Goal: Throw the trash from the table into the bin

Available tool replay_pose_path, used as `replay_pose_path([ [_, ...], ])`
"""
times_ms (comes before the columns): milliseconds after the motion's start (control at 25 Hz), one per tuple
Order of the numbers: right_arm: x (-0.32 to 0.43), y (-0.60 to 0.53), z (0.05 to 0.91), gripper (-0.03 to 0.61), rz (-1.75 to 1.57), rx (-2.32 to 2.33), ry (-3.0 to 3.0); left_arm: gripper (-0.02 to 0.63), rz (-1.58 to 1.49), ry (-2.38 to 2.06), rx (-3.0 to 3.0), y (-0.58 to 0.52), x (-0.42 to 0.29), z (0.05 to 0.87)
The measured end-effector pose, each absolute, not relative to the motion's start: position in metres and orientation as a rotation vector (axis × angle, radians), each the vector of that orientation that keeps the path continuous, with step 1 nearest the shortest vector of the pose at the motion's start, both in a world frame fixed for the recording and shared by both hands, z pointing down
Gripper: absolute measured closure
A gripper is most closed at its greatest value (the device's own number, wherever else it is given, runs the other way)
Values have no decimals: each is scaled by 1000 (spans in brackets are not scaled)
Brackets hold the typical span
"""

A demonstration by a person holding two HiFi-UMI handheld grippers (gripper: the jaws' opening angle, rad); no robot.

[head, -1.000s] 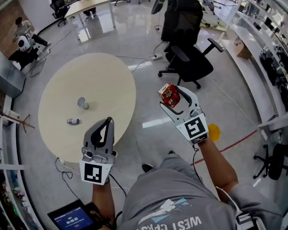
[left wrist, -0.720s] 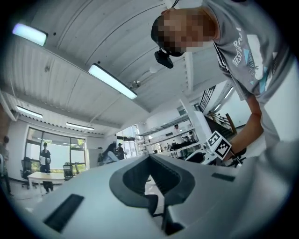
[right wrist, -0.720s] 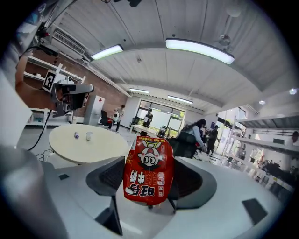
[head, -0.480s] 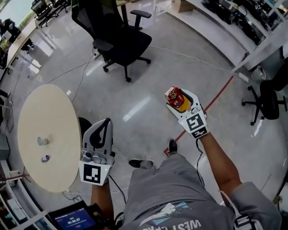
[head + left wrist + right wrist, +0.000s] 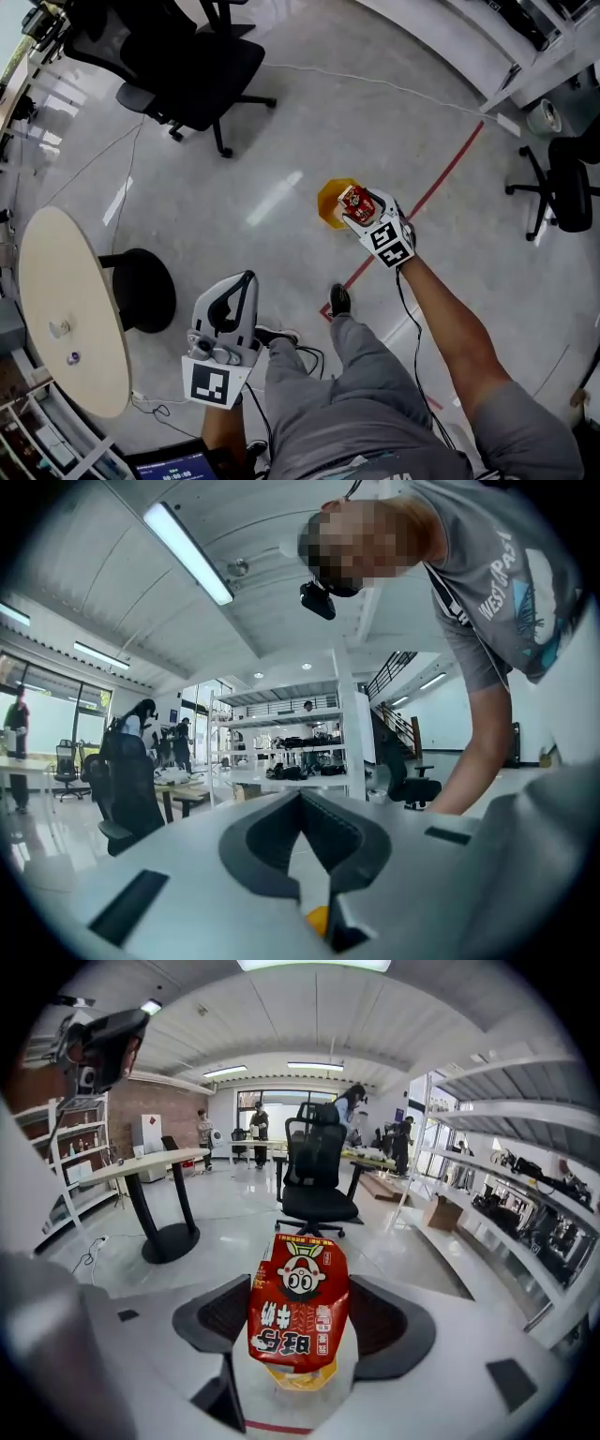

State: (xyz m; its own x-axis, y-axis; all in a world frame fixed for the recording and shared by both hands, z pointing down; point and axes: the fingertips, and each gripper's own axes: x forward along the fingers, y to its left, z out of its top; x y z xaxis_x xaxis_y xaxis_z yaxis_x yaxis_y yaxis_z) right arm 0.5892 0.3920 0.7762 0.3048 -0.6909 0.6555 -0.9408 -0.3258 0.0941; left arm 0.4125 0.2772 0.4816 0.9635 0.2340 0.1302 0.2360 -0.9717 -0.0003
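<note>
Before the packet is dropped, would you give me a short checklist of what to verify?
1. Packet gripped in the jaws of the right gripper: ok.
2. Packet above the opening of the bin: cannot tell; in the head view it overlaps only the bin's edge.
3. Left gripper empty, jaws together: ok.
4. Chair away from the bin: ok.
5. Table cleared: not ok; a pale item and a dark item lie on it.
</note>
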Motion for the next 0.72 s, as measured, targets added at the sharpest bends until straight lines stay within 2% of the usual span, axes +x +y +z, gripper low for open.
replay_pose_path([
  [360,630,411,851,267,853,1998,-1501,571,-295,-334,-3062,302,444,505],
  [400,631,409,854,226,859,1990,-1507,571,-297,-332,-3059,302,446,506],
  [480,631,407,857,191,872,1987,-1517,571,-302,-327,-3056,301,446,507],
  [720,637,402,825,190,812,2062,-1500,571,-291,-301,-3069,298,437,501],
])
